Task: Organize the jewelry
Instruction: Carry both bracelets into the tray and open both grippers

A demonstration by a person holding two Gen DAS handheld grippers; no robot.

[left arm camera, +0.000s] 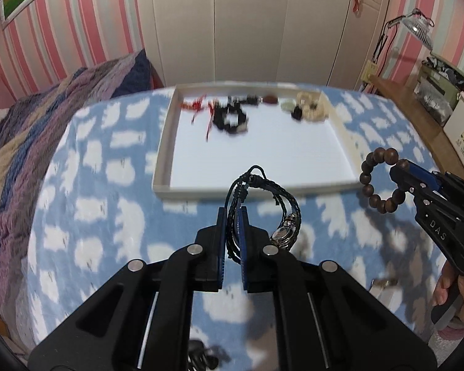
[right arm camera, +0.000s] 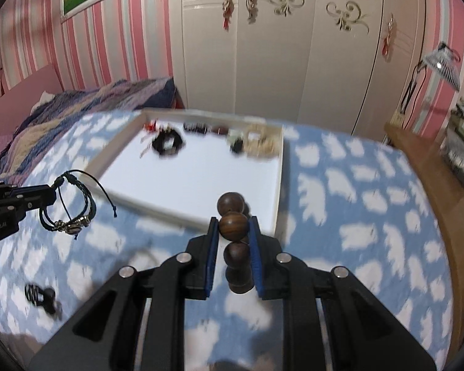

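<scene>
My left gripper (left arm camera: 233, 213) is shut on a black braided leather bracelet (left arm camera: 264, 201) with a metal charm, held above the cloud-pattern blanket just before the white tray (left arm camera: 162, 167); it also shows in the right wrist view (right arm camera: 65, 207). My right gripper (right arm camera: 233, 225) is shut on a brown wooden bead bracelet (right arm camera: 232, 227), held near the tray's front right corner (right arm camera: 277, 210); the beads also show in the left wrist view (left arm camera: 382, 182). Several jewelry pieces lie along the tray's far edge, among them a black bracelet (left arm camera: 230, 119) and cream pieces (left arm camera: 309, 108).
A blue blanket with white clouds (left arm camera: 92, 216) covers the surface. A small dark piece (right arm camera: 40, 298) lies on the blanket at the near left. A striped quilt (left arm camera: 31, 123) lies left. A wooden desk (right arm camera: 433, 191) stands right. A wardrobe (right arm camera: 278, 46) stands behind.
</scene>
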